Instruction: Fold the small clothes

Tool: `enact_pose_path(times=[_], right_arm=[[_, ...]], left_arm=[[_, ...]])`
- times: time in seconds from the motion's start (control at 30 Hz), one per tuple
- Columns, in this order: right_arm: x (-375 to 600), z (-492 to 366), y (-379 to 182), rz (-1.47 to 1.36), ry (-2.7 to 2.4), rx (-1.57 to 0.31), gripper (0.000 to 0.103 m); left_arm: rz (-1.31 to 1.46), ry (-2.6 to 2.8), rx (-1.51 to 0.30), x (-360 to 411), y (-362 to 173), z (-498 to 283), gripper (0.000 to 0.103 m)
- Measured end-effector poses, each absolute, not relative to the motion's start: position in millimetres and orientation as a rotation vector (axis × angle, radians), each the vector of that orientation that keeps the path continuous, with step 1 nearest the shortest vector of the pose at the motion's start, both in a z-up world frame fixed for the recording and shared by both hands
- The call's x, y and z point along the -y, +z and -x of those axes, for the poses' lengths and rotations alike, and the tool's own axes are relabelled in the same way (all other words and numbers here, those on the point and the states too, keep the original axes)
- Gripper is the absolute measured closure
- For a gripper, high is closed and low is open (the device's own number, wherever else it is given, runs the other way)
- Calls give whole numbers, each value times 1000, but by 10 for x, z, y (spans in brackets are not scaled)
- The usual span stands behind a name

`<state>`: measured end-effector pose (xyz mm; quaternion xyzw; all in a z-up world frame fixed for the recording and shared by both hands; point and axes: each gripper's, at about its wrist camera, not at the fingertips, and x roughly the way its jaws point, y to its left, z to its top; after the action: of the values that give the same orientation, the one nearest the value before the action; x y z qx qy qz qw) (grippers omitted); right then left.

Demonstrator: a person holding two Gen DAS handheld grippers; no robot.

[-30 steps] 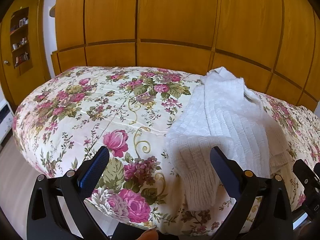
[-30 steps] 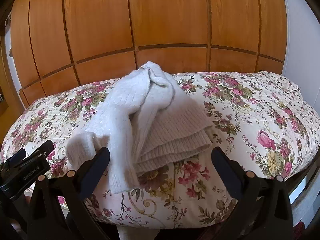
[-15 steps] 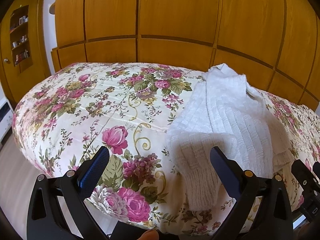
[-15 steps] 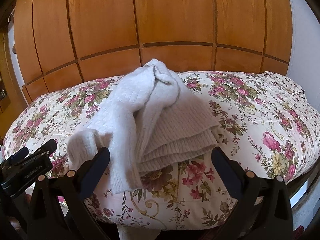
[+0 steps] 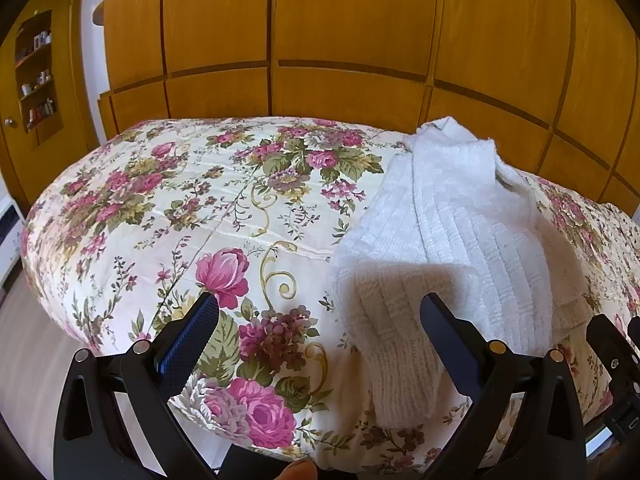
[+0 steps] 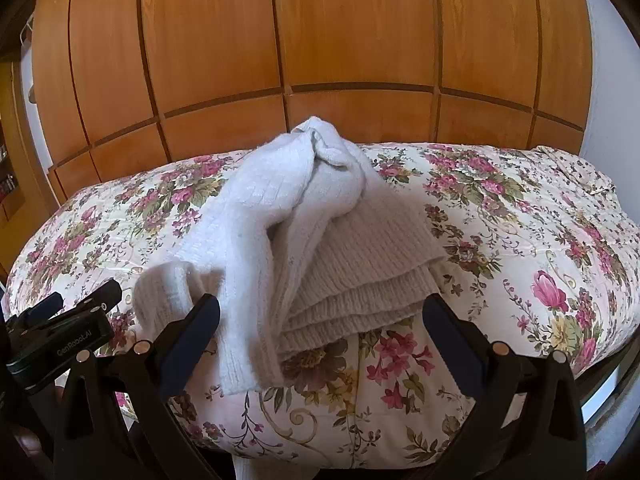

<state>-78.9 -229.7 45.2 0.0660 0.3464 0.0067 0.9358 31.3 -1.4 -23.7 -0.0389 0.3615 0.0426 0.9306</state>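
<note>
A white knitted garment (image 5: pixel 452 248) lies loosely bunched on the floral bedspread (image 5: pixel 192 208), right of centre in the left wrist view. Its ribbed sleeve end (image 5: pixel 396 360) reaches toward the bed's near edge. In the right wrist view the same white knitted garment (image 6: pixel 288 216) sits centre-left, with stacked ribbed hem layers (image 6: pixel 360 300) facing me. My left gripper (image 5: pixel 320 312) is open and holds nothing, its right finger just in front of the sleeve. My right gripper (image 6: pixel 320 312) is open too, its fingers either side of the hem and apart from it.
Wooden wardrobe doors (image 5: pixel 344 40) stand behind the bed. A shelf niche (image 5: pixel 38 68) with small items is at the far left. Bare floral bedspread (image 6: pixel 520 216) extends right of the garment. The left gripper's body (image 6: pixel 60 332) shows at the right wrist view's left edge.
Both cameras have dipped and moved slightly closer to the bed, so the garment sits a little higher in view. Both grippers stay open and the garment has not moved.
</note>
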Motion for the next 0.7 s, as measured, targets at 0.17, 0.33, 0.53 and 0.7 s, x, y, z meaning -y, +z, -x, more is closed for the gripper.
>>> enact_pose_path(times=[0.17,0.33,0.53,0.7], right_arm=[[2308,729,477,-119,39,-692,2],[2293,673,492,-103,66,-688,5],[2322,566,537,-101,92,-683,11],[2343,274,575,-110,124,-703,13]], left_arm=[[87,88,-757,-6,-288,-364,3],[91,89,-770,-11,-329,-395,3],[113,67,-781,-55,-383,-427,3],[205,-14,-802,-219,-361,-495,3]])
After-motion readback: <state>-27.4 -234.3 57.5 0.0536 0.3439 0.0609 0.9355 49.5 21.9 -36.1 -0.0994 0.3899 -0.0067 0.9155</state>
